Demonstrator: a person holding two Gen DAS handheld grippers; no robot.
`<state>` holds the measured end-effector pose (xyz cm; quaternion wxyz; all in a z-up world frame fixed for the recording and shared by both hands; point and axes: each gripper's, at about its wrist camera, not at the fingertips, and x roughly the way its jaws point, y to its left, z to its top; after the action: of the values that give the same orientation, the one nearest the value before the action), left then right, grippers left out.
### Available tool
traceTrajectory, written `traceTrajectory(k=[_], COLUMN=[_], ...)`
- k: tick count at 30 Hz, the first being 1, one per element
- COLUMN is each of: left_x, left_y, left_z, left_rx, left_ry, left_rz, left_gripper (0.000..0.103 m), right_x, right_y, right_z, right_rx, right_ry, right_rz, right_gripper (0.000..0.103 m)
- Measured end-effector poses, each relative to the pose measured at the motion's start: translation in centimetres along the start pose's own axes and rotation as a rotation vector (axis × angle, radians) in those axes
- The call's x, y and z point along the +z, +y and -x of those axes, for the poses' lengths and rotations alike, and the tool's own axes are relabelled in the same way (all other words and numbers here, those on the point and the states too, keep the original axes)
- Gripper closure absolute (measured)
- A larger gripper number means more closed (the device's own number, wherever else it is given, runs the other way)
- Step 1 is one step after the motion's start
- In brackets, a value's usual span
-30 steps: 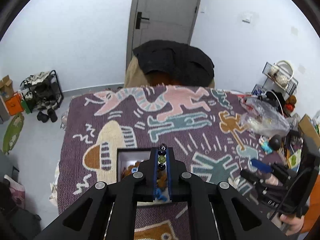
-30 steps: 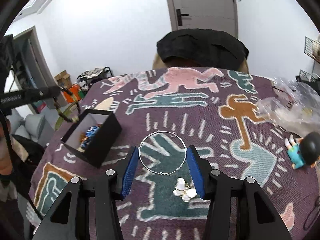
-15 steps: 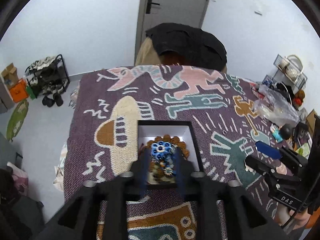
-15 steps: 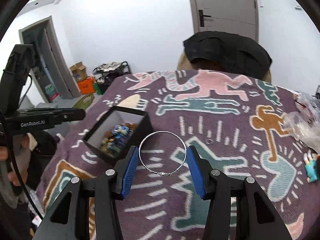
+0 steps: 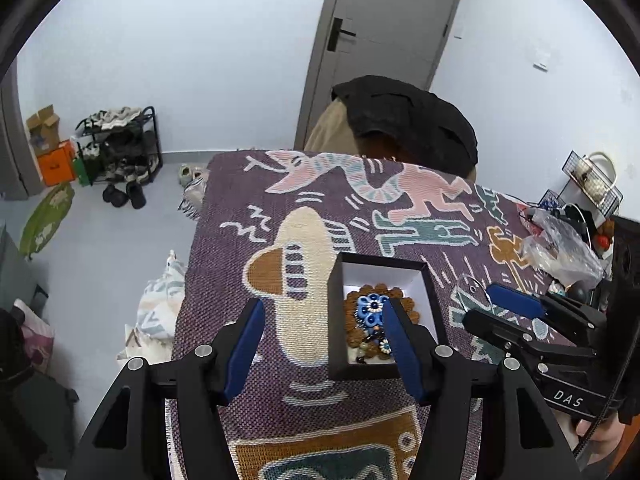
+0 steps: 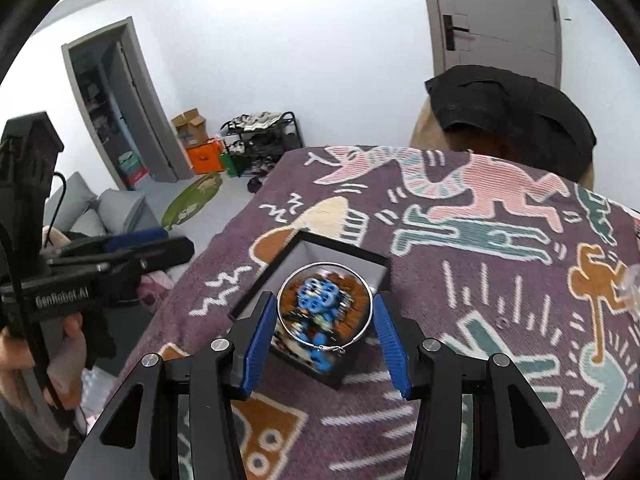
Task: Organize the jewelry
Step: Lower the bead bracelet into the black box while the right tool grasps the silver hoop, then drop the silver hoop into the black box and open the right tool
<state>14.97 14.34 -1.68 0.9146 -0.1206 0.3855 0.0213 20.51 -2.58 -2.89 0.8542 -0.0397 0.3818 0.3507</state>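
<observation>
Left gripper [image 5: 324, 322]: jaws spread wide and have just been opening; nothing between the blue pads, only patterned cloth [image 5: 248, 280] below. Right-hand finger [image 5: 396, 332] overlaps the near left edge of the box in the left wrist view; contact cannot be told.
Black box [image 5: 434, 300]: open-topped, white-lined, standing on the cloth just right of the left gripper.
Box contents: beaded jewelry [image 5: 372, 312], blue flower piece over brown beads, piled toward the near side.
Right gripper [image 6: 326, 320]: jaws about half apart, pads pressing on both sides of a thin silver hoop [image 6: 326, 266].
Hoop position: held level between the pads, directly above the open box; the jewelry is visible through the ring, blurred.
Person's hand [image 6: 64, 344]: wrapped on the left gripper's handle, at the left edge of the right wrist view.
Clear plastic bag [image 5: 560, 248]: far right of the cloth, well apart from the box.
</observation>
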Motion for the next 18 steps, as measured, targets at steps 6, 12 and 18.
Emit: traceTrajectory(k=[6,12,18], left_x=[-0.4,-0.7,-0.9], left_y=[1.0,0.9,-0.7], left_z=[-0.3,-0.1,0.1], left_rx=[-0.012,-0.020,-0.042], left_ry=[0.003,-0.014,-0.038], left_rz=[0.026,0.033,0.008], left_gripper=[0.041,0.038,0.030], right_x=[1.5,0.6,-1.5], right_y=[1.4,-0.2,-2.5], right_z=[-1.8,-1.0,0.9], right_rx=[0.026,0.012,-0.024], right_ry=[0.020,0.006,-0.008], right_rz=[0.024,-0.016,-0.061], right_gripper=[0.039,0.021,0.021])
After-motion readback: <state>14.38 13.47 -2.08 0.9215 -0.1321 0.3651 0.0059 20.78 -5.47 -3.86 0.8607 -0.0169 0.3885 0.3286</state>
